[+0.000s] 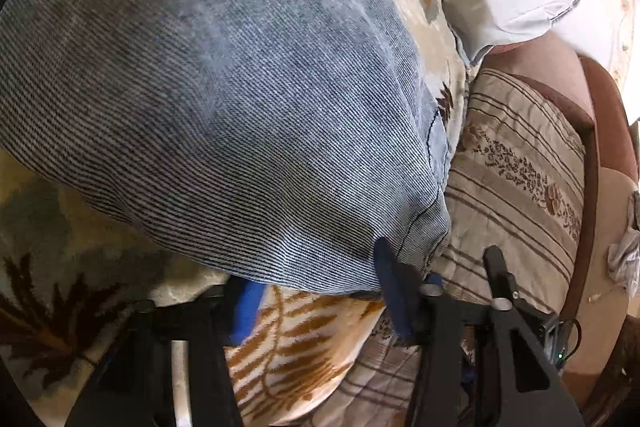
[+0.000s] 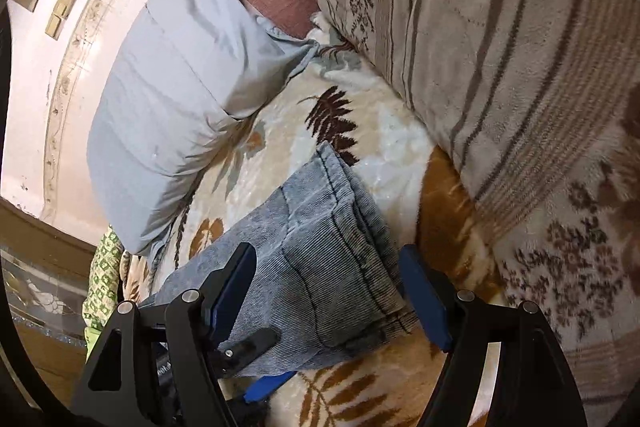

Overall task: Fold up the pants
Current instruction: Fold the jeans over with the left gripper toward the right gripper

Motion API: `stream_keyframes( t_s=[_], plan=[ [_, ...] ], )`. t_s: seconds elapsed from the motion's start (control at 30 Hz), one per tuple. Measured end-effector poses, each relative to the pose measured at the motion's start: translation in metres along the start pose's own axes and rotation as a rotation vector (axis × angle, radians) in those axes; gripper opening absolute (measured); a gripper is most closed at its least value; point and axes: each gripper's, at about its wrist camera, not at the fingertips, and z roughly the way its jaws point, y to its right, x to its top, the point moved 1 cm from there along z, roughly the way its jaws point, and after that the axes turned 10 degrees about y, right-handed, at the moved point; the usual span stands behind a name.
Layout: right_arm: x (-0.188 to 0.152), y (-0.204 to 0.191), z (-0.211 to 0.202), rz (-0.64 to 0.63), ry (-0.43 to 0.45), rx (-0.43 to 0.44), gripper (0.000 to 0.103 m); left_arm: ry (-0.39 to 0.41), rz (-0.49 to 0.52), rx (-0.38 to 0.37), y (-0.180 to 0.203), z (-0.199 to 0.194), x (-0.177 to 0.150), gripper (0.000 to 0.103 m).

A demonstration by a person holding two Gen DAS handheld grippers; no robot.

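Jeans [image 2: 320, 267] lie on leaf-print blanket [image 2: 380, 131], already doubled into thick stack; judged mid-fold, final tidy fold likely left. Right gripper [image 2: 328, 291] stands wide, hem corner between blue pads, pads not pressing. Left gripper [image 1: 320, 291]: denim [image 1: 200, 87] drapes over its fingers; jaws partly closed, grip on cloth cannot tell. Striped quilt [image 2: 500, 67] crowds one side just beside jeans, grey pillow [image 2: 168, 99] near other; open blanket between them.
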Motion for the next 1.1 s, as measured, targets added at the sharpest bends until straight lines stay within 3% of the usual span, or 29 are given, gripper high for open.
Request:
stream_keyframes(
  t_s=[0.03, 0.1, 0.3, 0.37, 0.43, 0.57, 0.73, 0.87, 0.97, 1.0, 1.1],
  plan=[
    [0.000, 0.001, 0.001, 0.000, -0.003, -0.004, 0.076, -0.009, 0.000, -0.004, 0.001, 0.001, -0.001, 0.026],
    [-0.001, 0.003, 0.003, 0.009, -0.004, -0.008, 0.076, -0.027, -0.032, -0.027, -0.002, 0.002, -0.003, 0.027],
    [-0.001, -0.005, -0.003, -0.021, 0.015, 0.004, 0.076, -0.050, -0.057, -0.036, -0.007, 0.013, -0.001, 0.040],
    [-0.003, -0.005, 0.000, -0.024, 0.007, -0.007, 0.076, -0.030, -0.031, -0.015, -0.002, 0.012, 0.003, 0.037],
    [-0.003, -0.003, 0.002, -0.014, -0.001, -0.008, 0.076, -0.024, 0.007, 0.010, 0.003, 0.017, 0.009, 0.010],
    [0.002, 0.006, 0.012, 0.028, -0.032, 0.004, 0.076, -0.045, -0.031, -0.045, -0.006, 0.010, 0.008, 0.007],
    [0.011, 0.019, 0.041, 0.054, -0.101, -0.087, 0.075, -0.105, -0.110, -0.109, -0.017, 0.016, 0.014, 0.007],
    [-0.001, 0.020, 0.060, 0.092, -0.196, -0.041, 0.074, -0.140, -0.141, -0.144, -0.017, 0.021, 0.020, 0.007],
    [-0.003, 0.013, 0.062, 0.047, -0.190, -0.083, 0.046, -0.143, -0.118, -0.143, -0.016, 0.025, 0.024, 0.007],
    [-0.004, 0.014, 0.064, 0.041, -0.190, -0.101, 0.030, -0.145, -0.112, -0.144, -0.023, 0.019, 0.026, 0.007],
    [-0.005, 0.017, 0.063, 0.032, -0.185, -0.124, 0.014, -0.146, -0.101, -0.148, -0.022, 0.019, 0.027, 0.007]
  ],
)
